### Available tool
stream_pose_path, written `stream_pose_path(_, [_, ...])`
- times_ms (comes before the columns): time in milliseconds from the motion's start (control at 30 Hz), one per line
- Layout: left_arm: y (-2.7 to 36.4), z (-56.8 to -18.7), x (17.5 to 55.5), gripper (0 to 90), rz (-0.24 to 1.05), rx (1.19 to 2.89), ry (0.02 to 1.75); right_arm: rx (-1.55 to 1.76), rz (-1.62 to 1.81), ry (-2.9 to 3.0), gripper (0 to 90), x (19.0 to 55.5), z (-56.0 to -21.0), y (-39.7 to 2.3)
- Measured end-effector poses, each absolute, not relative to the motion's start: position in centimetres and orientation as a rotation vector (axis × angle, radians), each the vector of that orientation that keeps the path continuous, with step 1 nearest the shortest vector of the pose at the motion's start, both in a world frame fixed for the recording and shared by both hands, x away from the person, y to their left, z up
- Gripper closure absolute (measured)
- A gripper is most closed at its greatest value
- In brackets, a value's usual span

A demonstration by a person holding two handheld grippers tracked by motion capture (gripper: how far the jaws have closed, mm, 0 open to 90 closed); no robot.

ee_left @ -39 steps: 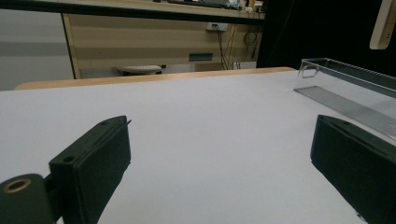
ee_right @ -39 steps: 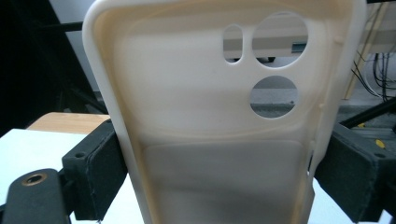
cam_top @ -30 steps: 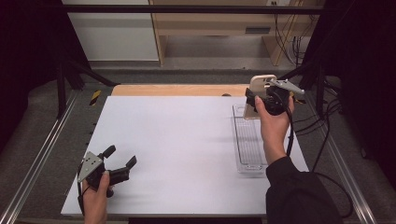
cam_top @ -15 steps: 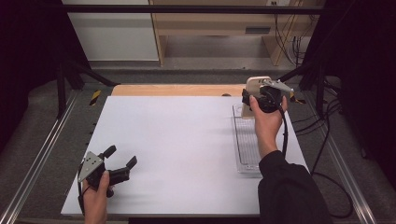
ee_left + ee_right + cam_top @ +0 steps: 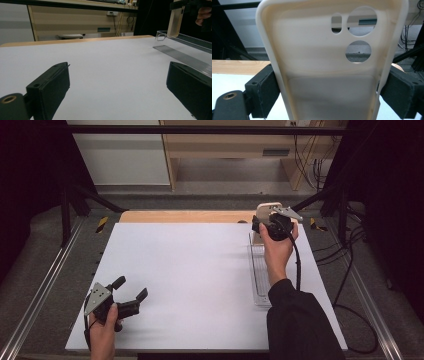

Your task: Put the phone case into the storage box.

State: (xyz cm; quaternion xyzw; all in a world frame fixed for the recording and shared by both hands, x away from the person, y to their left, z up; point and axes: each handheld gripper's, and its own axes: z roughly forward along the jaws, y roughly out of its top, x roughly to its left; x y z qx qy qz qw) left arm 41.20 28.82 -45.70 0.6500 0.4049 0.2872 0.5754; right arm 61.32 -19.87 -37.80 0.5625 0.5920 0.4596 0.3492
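A cream phone case (image 5: 329,72) with camera cut-outs stands upright between the pads of my right gripper (image 5: 332,98), which is shut on its two long edges. From above, the case (image 5: 266,210) and right gripper (image 5: 267,226) hang over the far end of a clear plastic tray (image 5: 260,280) at the table's right side. In the left gripper view the case (image 5: 176,21) shows just above the tray's (image 5: 190,40) far end. My left gripper (image 5: 131,287) rests open at the table's front left, with nothing between its fingers (image 5: 50,87).
The white table top (image 5: 195,270) has a wooden strip (image 5: 185,216) along its far edge. Metal rails run down both sides. Cables (image 5: 350,265) lie on the floor at the right, and a yellow-and-black tool (image 5: 101,223) lies at the left.
My right hand has carried the phone case down and a little left, closer to the tray's far end. The left gripper has stayed put.
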Motion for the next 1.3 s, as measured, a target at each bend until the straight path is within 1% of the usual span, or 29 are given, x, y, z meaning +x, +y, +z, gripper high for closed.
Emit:
stream_pose_path(667, [28.6, -45.8, 41.3, 4.6, 0.674, 1.539, 0.939, 1.496, 1.143, 1.503, 11.6, 62.9, -40.5, -19.8])
stream_pose_path(1300, [28.4, -45.8, 41.2, 4.6, 0.662, 1.546, 0.929, 1.507, 1.112, 1.500, 11.6, 63.1, -42.6, -19.5])
